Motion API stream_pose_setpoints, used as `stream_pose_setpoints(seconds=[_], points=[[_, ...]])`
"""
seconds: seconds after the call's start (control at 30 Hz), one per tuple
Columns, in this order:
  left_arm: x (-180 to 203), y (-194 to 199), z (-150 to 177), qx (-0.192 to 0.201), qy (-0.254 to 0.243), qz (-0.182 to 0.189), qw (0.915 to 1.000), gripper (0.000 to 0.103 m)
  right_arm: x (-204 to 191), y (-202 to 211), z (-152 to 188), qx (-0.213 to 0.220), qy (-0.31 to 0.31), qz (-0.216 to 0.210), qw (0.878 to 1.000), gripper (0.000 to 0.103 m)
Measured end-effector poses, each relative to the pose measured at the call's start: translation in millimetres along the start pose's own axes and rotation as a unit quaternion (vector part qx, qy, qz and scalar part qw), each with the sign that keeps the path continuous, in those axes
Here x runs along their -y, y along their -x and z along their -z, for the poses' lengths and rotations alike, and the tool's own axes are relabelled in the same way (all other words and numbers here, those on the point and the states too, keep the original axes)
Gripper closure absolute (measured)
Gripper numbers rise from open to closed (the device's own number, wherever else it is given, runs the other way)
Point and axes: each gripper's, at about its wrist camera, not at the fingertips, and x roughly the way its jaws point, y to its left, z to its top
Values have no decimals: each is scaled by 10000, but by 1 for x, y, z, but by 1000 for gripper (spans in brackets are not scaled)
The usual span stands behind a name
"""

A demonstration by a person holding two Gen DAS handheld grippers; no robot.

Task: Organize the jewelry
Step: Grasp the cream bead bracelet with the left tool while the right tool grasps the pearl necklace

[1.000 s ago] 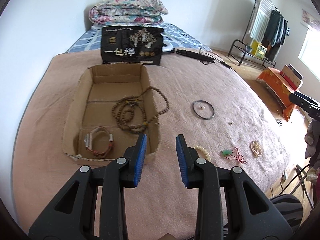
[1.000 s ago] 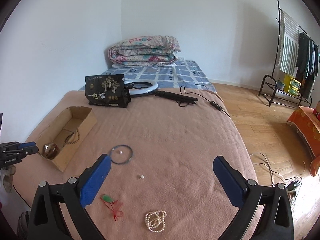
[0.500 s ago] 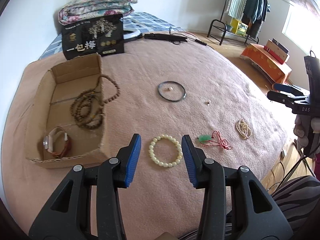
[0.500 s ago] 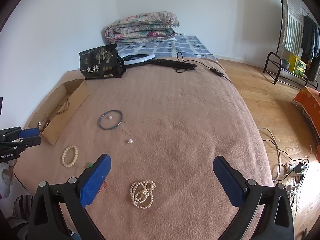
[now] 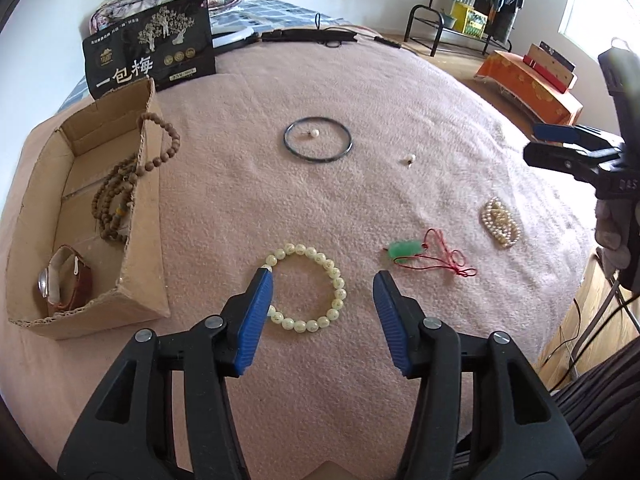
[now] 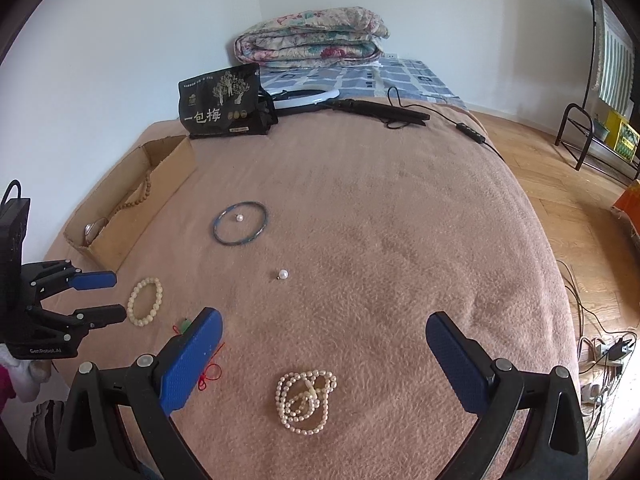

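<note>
The left wrist view looks into the cardboard box (image 5: 86,216) at the blanket's (image 5: 248,184) left edge, where a brown bead necklace (image 5: 120,196) hangs over the box's right wall and a brown-strapped watch (image 5: 66,284) lies in its near end; the right wrist view shows only the box's outer wall (image 6: 132,208), a strand of those beads and a glint of the watch. The left gripper (image 5: 322,312) has its blue fingers spread around the cream bead bracelet (image 5: 306,288), the left finger overlapping the bracelet's edge, whether touching I cannot tell. Right of it lie the green pendant on red cord (image 5: 428,256) and, nearer the right edge, the pearl necklace (image 5: 500,222). The right gripper (image 6: 322,356) is spread wide above that heaped pearl necklace (image 6: 306,402), nothing held. Farther up the blanket sit a dark bangle (image 6: 240,222) ringing one pearl (image 6: 240,218), and a loose pearl (image 6: 283,274) apart from it. Half a second ago the left fingers were closer together and short of the bracelet; now they are wider and straddle it, and the pearl heap sits nearer the right gripper
</note>
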Motion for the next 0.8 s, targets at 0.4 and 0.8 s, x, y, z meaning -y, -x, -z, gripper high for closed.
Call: stream_pose_setpoints(seconds=[0.4, 0.8], points=[[-4, -22, 8, -157, 35, -170, 9997, 49, 18, -15, 51, -558, -336, -225, 9976, 15], [-21, -20, 4, -48, 492, -238, 9985, 49, 2, -26, 61, -662, -116, -119, 9977, 16]])
